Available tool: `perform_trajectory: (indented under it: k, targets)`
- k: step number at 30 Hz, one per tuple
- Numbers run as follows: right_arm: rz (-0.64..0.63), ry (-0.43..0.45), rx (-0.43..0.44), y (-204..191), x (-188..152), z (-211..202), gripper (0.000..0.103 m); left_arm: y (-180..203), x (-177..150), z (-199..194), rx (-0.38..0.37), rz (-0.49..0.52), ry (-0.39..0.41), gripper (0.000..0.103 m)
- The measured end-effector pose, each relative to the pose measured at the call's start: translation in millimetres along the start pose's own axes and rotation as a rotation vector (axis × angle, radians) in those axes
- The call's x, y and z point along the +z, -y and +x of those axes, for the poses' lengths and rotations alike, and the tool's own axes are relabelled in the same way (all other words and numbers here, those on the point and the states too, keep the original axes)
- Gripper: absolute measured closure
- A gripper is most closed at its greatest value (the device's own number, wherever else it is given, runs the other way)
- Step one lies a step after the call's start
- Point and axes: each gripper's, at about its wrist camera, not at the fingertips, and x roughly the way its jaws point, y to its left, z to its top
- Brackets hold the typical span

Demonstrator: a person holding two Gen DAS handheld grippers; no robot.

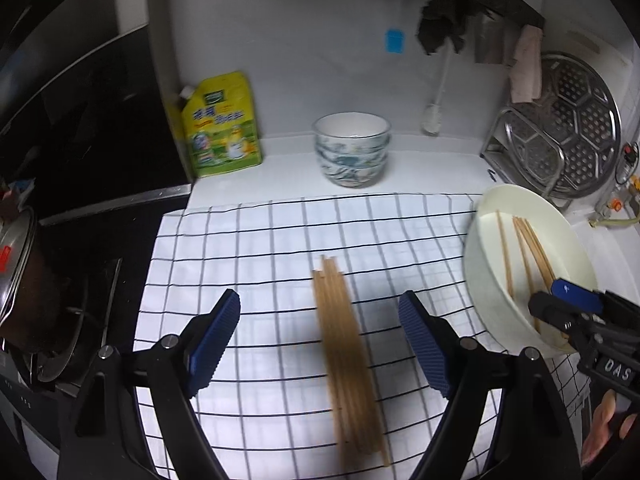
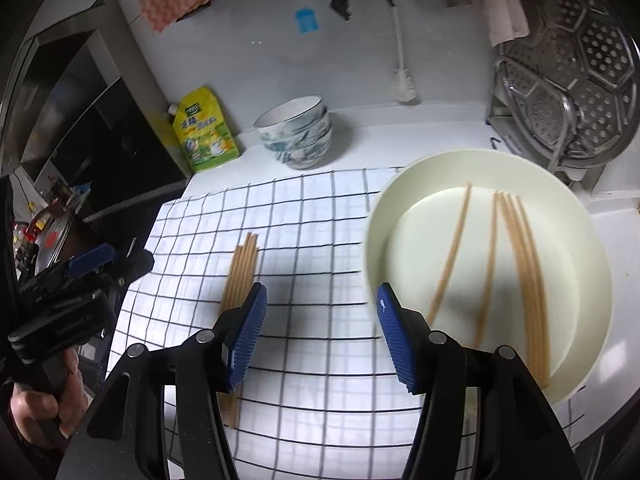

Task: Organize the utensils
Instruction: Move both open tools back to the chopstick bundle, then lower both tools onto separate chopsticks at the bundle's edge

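Observation:
A bundle of wooden chopsticks [image 1: 346, 356] lies on the white checked cloth [image 1: 260, 248]; it also shows in the right wrist view [image 2: 239, 276]. Several more chopsticks [image 2: 520, 264] lie in a cream bowl [image 2: 592, 240], which sits at the cloth's right edge [image 1: 480, 280]. My left gripper [image 1: 320, 336] is open and empty, its jaws either side of the bundle, above it. My right gripper [image 2: 322, 328] is open and empty over the cloth, its right finger at the bowl's left rim. It shows in the left wrist view [image 1: 568, 300] at the bowl.
Stacked patterned bowls [image 1: 352, 152] and a yellow refill pouch [image 1: 220, 128] stand at the back wall. A metal rack with a steamer plate [image 1: 572, 120] stands at the right. A stove and pot [image 1: 24, 280] are at the left.

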Motion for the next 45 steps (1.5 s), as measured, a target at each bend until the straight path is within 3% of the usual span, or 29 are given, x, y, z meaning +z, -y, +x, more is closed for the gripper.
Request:
perform_trajectory:
  k: [13, 23, 36, 45]
  targets:
    - [-0.015, -0.088, -0.001, -52.2, -30.6, 46.3, 0.048, -45.2, -19.2, 28.3, -0.018, 0.013, -0.058, 0.021]
    - [-0.003, -0.162, -0.021, -68.2, -63.5, 86.9, 0.048, -73.1, -46.4, 58.5, -0.003, 0.023, -0.121, 0.021]
    - [-0.058, -0.206, -0.128, -81.4, -75.8, 119.5, 0.048, -73.9, -63.1, 76.8, -0.064, 0.039, -0.149, 0.021]
    - [-0.091, -0.199, -0.152, -86.6, -77.9, 122.6, 0.048, -75.7, -67.1, 84.7, -0.074, 0.036, -0.162, 0.021]
